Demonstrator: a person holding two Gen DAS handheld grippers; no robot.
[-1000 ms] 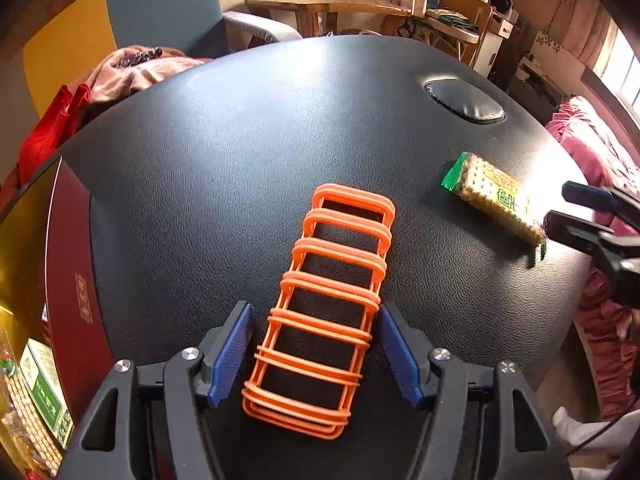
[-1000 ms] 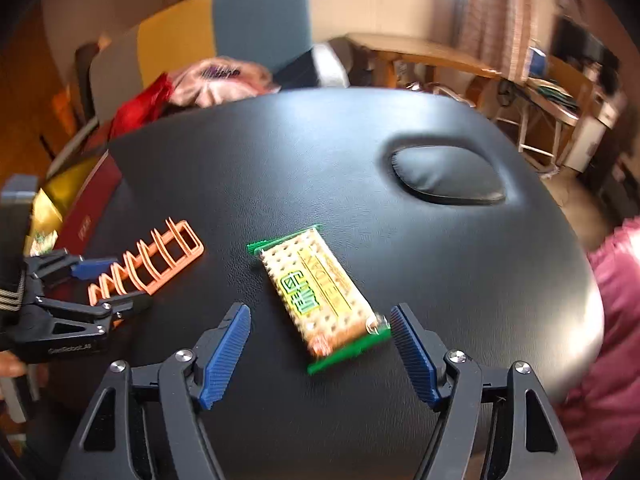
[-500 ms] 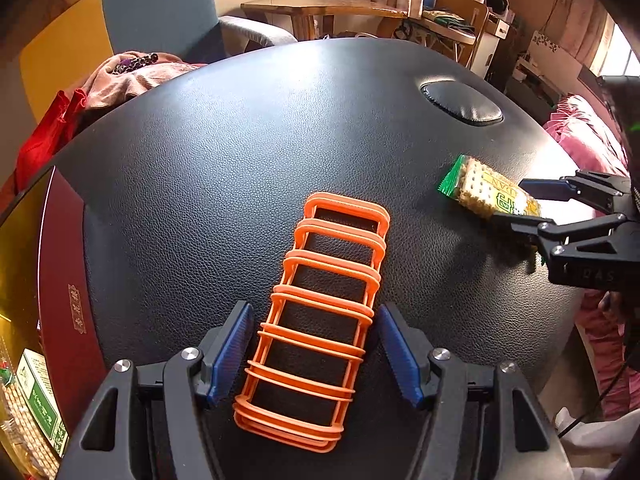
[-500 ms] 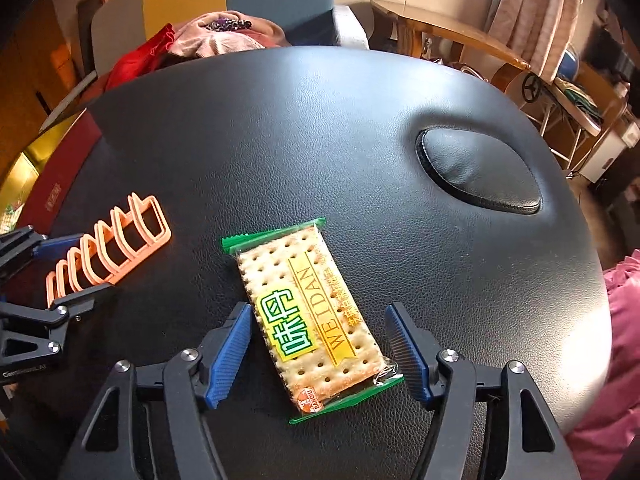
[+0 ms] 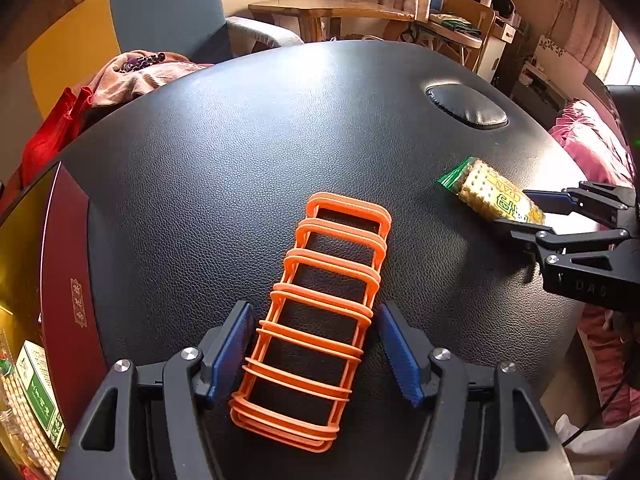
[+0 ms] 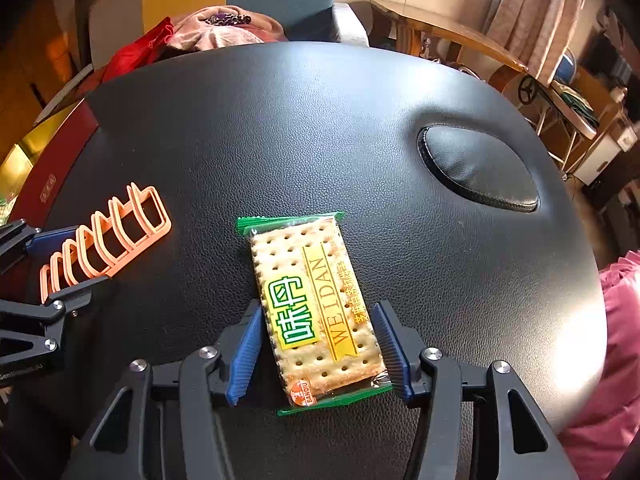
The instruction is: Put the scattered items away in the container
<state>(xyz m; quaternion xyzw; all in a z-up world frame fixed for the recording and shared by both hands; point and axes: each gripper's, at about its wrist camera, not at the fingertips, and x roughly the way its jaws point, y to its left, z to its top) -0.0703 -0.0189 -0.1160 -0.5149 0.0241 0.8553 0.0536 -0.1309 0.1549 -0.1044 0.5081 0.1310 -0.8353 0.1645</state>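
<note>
From my left wrist view, the far end of the cracker packet (image 5: 490,194) disappears behind the right gripper (image 5: 520,210), so I cannot tell whether its jaws touch it. At the lower left edge, a green-and-white box (image 5: 36,392) is cut off, its print too small to read.

Black counter (image 6: 320,128) of pebbled leather-look vinyl, softly shiny, with a smoother, glossier inset pad (image 6: 478,170). Orange rack (image 5: 320,312) of matt moulded plastic. Cracker packet (image 6: 316,308) in glossy clear film with green crimped ends. Both claws of matt black plastic with ribbed blue pads (image 6: 248,348) and bright metal screw heads (image 6: 434,354).
</note>
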